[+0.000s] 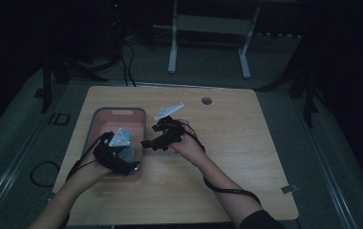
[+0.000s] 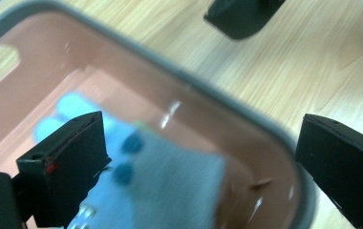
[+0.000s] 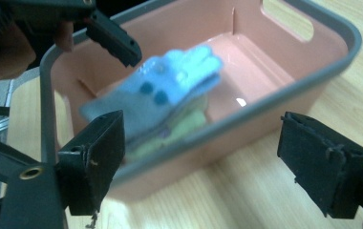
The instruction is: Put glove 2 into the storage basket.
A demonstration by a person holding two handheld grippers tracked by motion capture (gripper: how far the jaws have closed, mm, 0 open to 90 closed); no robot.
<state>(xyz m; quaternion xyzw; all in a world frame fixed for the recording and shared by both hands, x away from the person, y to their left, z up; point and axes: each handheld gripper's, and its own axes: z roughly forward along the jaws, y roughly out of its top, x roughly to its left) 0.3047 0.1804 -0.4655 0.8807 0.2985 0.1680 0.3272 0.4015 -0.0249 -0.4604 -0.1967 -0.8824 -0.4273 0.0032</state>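
The left gripper [image 1: 131,166] hangs over the near end of the pink bin [image 1: 104,113], its jaws spread wide and gripping nothing; in the left gripper view they straddle the bin's near right wall, one jaw above the cloth and the other outside over the worktop [image 1: 227,124]. That stance reads as a release just above the pile, so the cloth lands inside the walls rather than draped over the rim. The right gripper [image 1: 147,143] sits just outside the bin's right rim, jaws likewise apart and empty, aimed left toward the bin; it seems to stand off so as to leave the drop zone free. Between them lies the blue folded cloth [image 3: 170,81], a small sock or glove-like piece with dark dots, resting on top of a greenish piece [image 3: 179,125] in the near half of the bin. In the right gripper view its long axis runs along the bin's length, the rounded finger-like end pointing toward the far end with the handle slot, the squarer grey-blue end toward the near wall, and it lies flat rather than on edge. The bin itself stands on the left part of the wooden worktop, its long side running near to far, likely set there within easy reach of both hands.
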